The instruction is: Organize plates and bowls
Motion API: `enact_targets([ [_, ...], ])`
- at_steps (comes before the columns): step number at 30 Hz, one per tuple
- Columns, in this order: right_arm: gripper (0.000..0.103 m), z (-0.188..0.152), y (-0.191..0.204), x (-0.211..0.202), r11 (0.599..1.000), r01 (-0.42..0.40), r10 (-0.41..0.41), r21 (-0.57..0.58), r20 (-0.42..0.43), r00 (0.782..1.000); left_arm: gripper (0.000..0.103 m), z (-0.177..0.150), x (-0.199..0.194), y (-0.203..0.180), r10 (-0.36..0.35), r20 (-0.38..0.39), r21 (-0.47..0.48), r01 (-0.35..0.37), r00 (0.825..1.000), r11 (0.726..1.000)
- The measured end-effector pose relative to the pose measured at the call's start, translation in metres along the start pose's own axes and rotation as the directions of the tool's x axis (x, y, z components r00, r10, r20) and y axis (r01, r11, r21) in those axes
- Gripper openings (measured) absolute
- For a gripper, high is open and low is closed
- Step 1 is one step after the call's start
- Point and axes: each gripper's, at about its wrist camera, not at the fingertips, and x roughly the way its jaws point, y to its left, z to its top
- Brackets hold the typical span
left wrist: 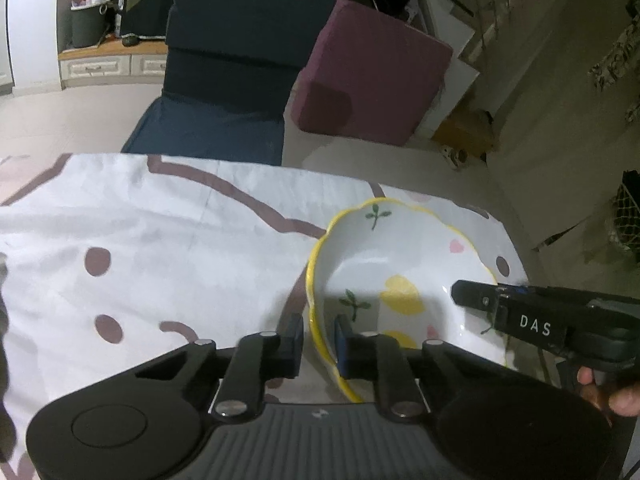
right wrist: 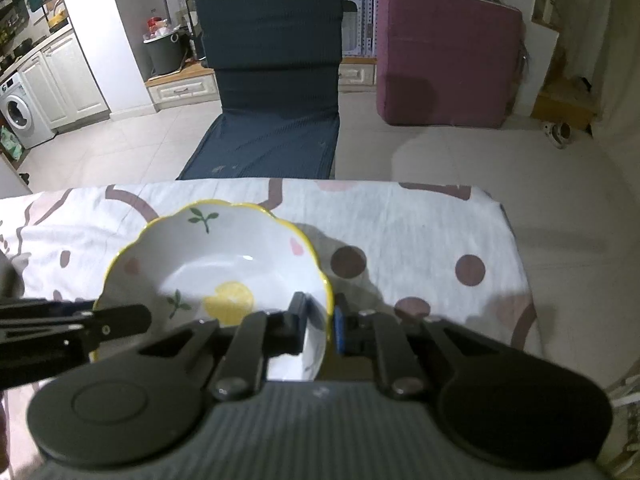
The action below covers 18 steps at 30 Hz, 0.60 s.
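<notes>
Desk (left wrist: 160, 240) under dotted cloth carries bowl (left wrist: 400, 264) at far right corner. Left gripper (left wrist: 319, 344) clenched on bowl's left rim; right gripper (right wrist: 320, 326) clenched on right rim. Only right view shows washing machine (right wrist: 18, 114); only left view shows person's fingers (left wrist: 600, 392).

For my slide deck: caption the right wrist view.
Right hand-held gripper clamps the bowl rim while the left hand-held gripper grips the opposite side.
</notes>
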Motion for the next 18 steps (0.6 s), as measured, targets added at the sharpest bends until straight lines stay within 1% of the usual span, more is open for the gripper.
enact_targets([
  [7, 0.016, -0.006, 0.000, -0.003, 1.000, -0.003, 0.002, 0.015, 0.013, 1.000, 0.013, 0.008, 0.003, 0.004, -0.022, -0.030, 0.006, 0.023, 0.999, 1.000],
  [10, 0.015, -0.010, -0.001, -0.007, 1.000, -0.006, 0.006, 0.021, 0.015, 1.000, 0.012, 0.009, 0.004, 0.007, -0.036, -0.031, 0.007, 0.036, 0.999, 0.999],
  [15, 0.012, -0.020, -0.002, -0.015, 0.999, -0.029, 0.028, 0.043, 0.023, 0.999, 0.010, 0.004, -0.001, 0.012, -0.031, -0.036, -0.001, 0.031, 0.999, 1.000],
  [18, 0.011, -0.027, 0.002, -0.022, 0.999, -0.032, 0.031, 0.044, 0.027, 0.999, 0.010, 0.000, -0.010, 0.014, -0.040, -0.038, -0.005, 0.040, 0.998, 0.999],
])
